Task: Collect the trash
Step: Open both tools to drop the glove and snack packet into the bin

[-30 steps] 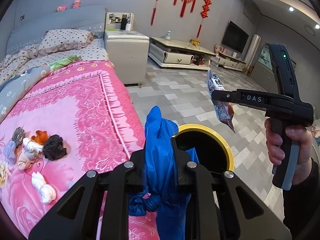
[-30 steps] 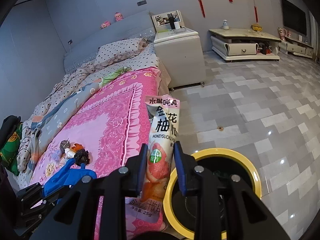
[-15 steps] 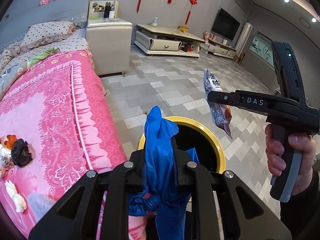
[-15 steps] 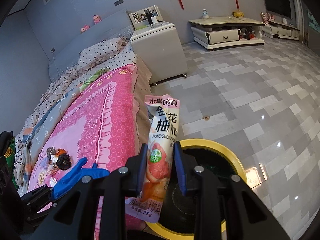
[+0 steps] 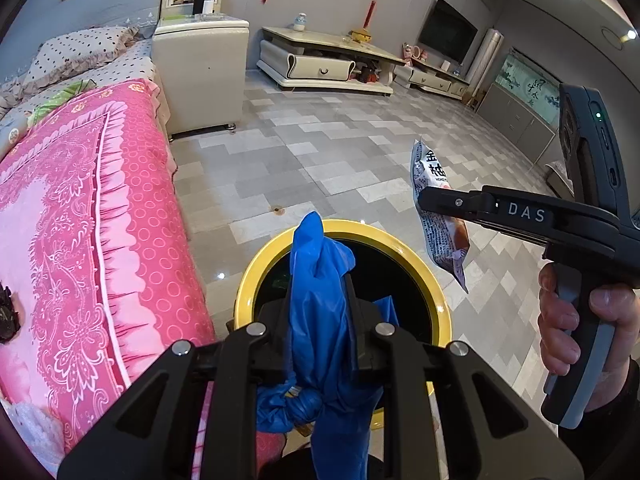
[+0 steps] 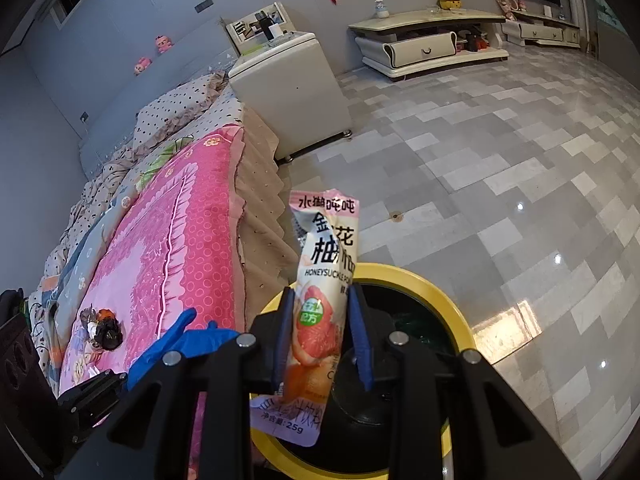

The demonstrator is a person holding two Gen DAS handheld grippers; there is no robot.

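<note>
1. The left gripper [image 5: 318, 308] is clamped on one crumpled blue glove [image 5: 320, 320]; the right gripper [image 6: 320, 320] pinches one snack wrapper [image 6: 320, 300].
2. Both have swung from the bed and dropped: they now hang over the one yellow-rimmed bin [image 5: 440, 304], so release looks next.
3. One small clump of scraps [image 6: 102, 328] remains on the pink bedspread [image 6: 180, 248].

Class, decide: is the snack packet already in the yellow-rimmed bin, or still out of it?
Out. The right gripper is shut on the snack packet, holding it above the yellow-rimmed bin.
</note>
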